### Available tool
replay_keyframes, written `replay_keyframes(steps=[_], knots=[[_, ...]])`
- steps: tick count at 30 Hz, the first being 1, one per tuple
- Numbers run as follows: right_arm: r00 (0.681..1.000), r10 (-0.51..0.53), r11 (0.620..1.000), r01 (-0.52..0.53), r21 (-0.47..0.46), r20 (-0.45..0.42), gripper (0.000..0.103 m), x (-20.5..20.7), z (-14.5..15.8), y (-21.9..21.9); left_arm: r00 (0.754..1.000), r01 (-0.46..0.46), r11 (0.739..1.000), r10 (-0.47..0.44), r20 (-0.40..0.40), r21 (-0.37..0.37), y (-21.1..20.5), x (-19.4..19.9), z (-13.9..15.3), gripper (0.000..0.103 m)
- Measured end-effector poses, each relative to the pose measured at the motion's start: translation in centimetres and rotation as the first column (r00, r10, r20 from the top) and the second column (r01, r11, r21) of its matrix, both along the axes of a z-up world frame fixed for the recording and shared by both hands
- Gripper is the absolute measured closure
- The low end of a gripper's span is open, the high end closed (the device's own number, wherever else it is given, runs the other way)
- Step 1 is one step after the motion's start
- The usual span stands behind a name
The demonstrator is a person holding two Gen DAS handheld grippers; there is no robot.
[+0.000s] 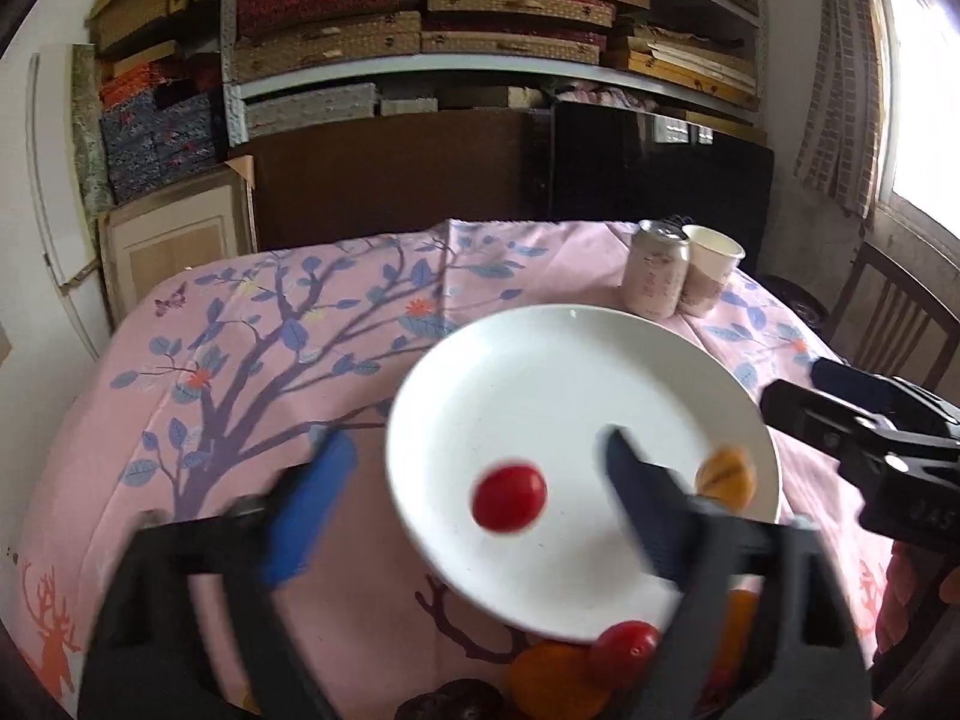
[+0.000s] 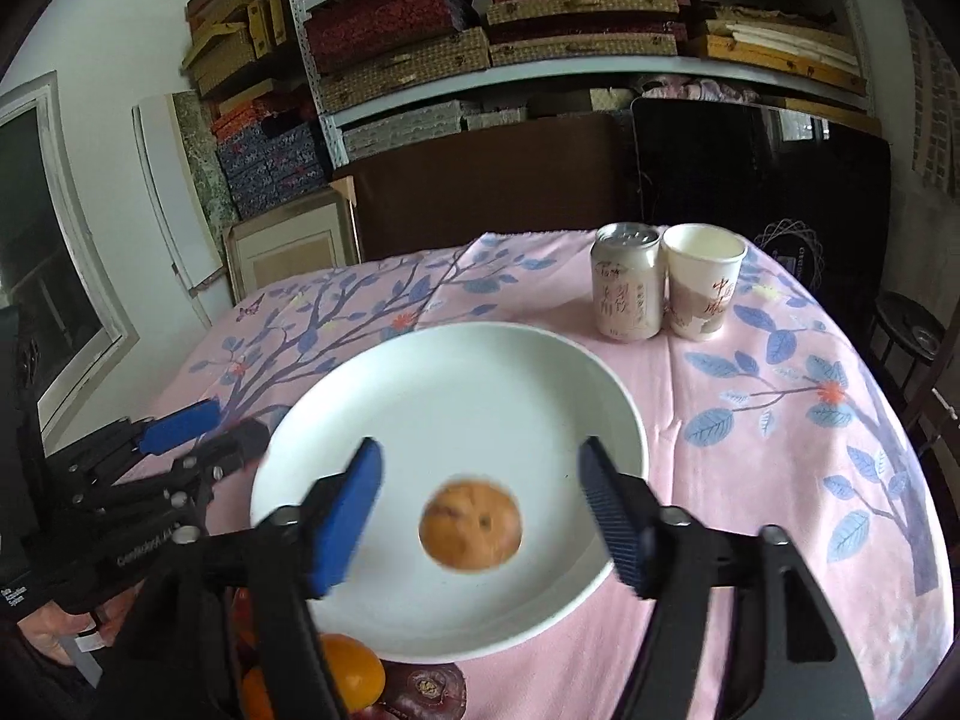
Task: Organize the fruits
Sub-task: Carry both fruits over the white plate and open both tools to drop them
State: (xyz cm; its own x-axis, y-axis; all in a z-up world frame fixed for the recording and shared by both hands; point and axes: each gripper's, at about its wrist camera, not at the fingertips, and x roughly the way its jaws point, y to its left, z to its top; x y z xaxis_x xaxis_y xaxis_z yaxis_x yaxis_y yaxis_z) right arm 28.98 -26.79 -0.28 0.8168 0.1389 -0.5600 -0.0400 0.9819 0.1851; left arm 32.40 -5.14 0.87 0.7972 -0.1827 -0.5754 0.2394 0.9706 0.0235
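Observation:
A white plate (image 1: 540, 372) sits on the pink tablecloth. In the left wrist view a red tomato (image 1: 509, 498) shows over it between the fingers of my open left gripper (image 1: 474, 510), and a tan fruit (image 1: 726, 474) lies at its right rim. In the right wrist view the tan fruit (image 2: 470, 525) shows on the plate (image 2: 456, 384), blurred, between the fingers of my open right gripper (image 2: 480, 516). Near the plate's front edge lie another red tomato (image 1: 624, 651), an orange (image 1: 555, 681) (image 2: 354, 669) and a dark purple fruit (image 2: 429, 690).
A drink can (image 2: 627, 282) and a paper cup (image 2: 702, 279) stand together at the table's far right. Shelves of boxes and dark boards rise behind the table. A wooden chair (image 1: 900, 312) stands to the right. The left gripper's body (image 2: 120, 480) shows beside the plate.

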Motion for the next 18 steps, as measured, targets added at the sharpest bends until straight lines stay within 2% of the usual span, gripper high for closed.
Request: replay_keyframes(steps=[3, 6, 12, 15, 18], knots=[[1.0, -0.011, 0.999, 0.011, -0.052, 0.015, 0.003, -0.5, 1.1, -0.5, 0.994, -0.027, 0.999, 0.023, 0.103, 0.041, 0.1, -0.8, 0.9, 0.004], [1.0, 0.004, 1.0, -0.003, -0.022, 0.03, 0.003, -1.4, 2.1, -1.0, 0.993, 0.0, 0.998, -0.008, 0.119, 0.069, 0.0, -1.6, 1.7, 0.004], [0.999, 0.046, 0.999, -0.046, -0.02, 0.005, 0.004, -3.7, 3.0, -0.7, 0.996, 0.074, 0.994, -0.078, 0.052, 0.074, 0.5, -4.3, 2.0, 0.004], [0.993, 0.103, 0.992, -0.107, -0.067, -0.061, 0.003, -5.3, 1.9, 0.4, 0.994, 0.109, 0.982, -0.111, 0.003, 0.157, 1.0, -6.3, 0.5, 0.004], [0.979, 0.168, 0.978, -0.18, -0.102, -0.113, 0.003, -7.3, 0.1, 1.9, 0.99, 0.142, 0.958, -0.134, -0.051, 0.249, 2.1, -8.3, -1.7, 0.004]])
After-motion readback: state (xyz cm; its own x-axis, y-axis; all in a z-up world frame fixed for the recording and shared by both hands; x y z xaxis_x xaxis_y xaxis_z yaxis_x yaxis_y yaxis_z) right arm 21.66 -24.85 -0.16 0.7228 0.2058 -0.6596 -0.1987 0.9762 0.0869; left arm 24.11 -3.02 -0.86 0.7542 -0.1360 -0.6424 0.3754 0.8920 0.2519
